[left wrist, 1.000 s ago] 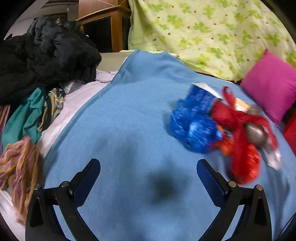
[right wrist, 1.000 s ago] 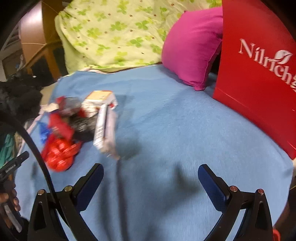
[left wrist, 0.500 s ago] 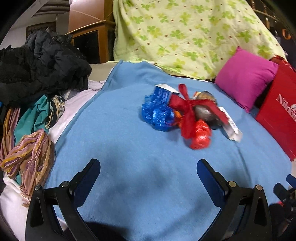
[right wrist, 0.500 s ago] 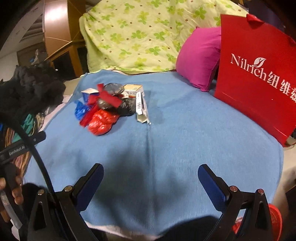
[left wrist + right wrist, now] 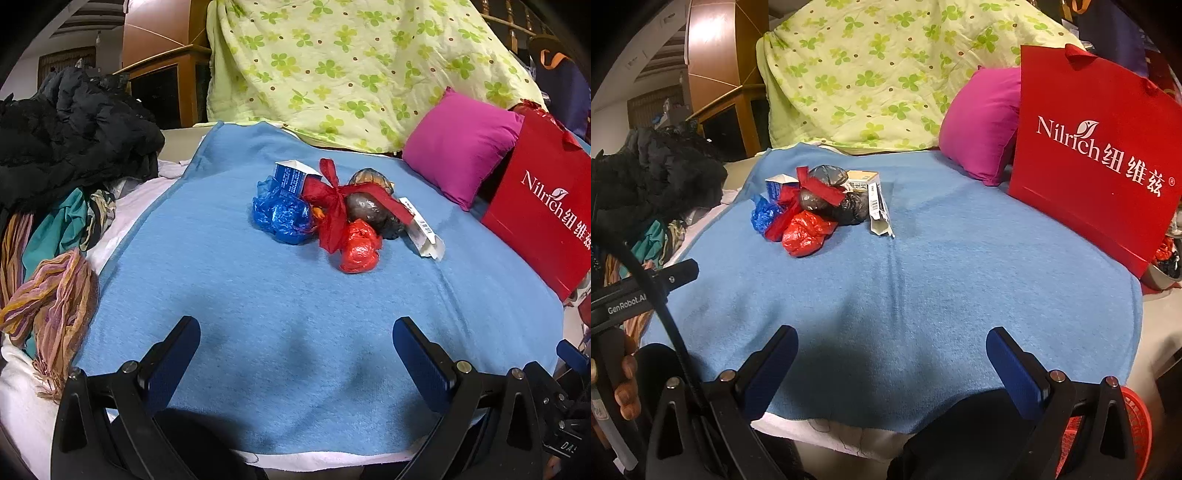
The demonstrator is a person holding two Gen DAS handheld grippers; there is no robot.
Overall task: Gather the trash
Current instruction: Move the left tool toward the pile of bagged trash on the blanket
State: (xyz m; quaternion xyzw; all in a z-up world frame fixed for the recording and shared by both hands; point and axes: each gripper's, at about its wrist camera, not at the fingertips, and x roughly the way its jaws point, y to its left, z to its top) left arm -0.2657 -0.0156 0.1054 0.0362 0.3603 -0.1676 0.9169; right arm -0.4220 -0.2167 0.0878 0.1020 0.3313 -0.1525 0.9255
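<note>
Holding both tongs wide open and empty at the near edge of the blue blanket, left gripper and right gripper, you have yet to reach the trash pile lying far ahead, so your next move is probably reaching forward to the red bag.

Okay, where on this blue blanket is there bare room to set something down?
The near half of the blue blanket is bare, from the trash pile to the front edge, and right toward the red bag. It is crowded around the pile and by the clothes.
</note>
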